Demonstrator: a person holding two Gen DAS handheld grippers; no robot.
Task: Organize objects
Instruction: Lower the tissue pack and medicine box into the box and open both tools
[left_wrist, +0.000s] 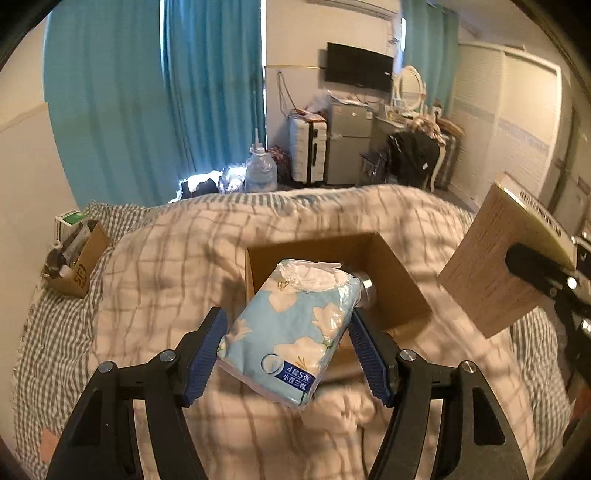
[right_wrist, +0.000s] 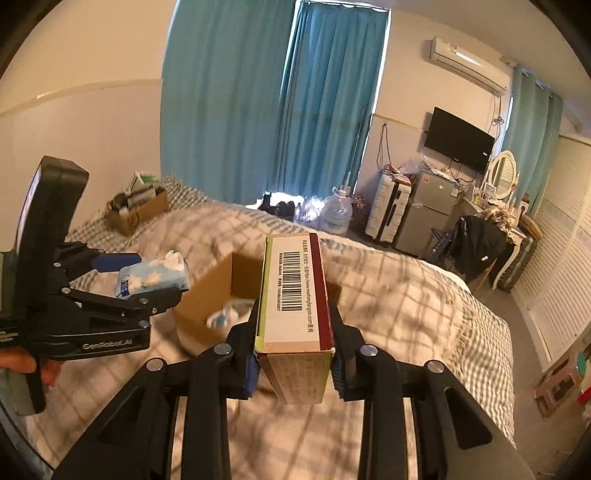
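My left gripper (left_wrist: 286, 349) is shut on a light blue flowered tissue pack (left_wrist: 291, 328), held in the air above the quilt. The same tissue pack (right_wrist: 153, 277) shows at the left of the right wrist view, with the left gripper (right_wrist: 147, 280) clamped around it. My right gripper (right_wrist: 293, 363) is shut on a flat carton with a barcode (right_wrist: 293, 291), also lifted; the carton (left_wrist: 498, 258) appears at the right edge of the left wrist view. Just beyond both stands an open cardboard box (left_wrist: 402, 280) on the bed, a small bottle-like item (right_wrist: 221, 317) inside it.
A checked quilt (left_wrist: 177, 266) covers the bed. A second cardboard box (left_wrist: 79, 258) with several small items sits at the bed's far left corner. Beyond the bed are blue curtains, a water jug (left_wrist: 260, 171), a suitcase, a small fridge and a chair with dark clothes.
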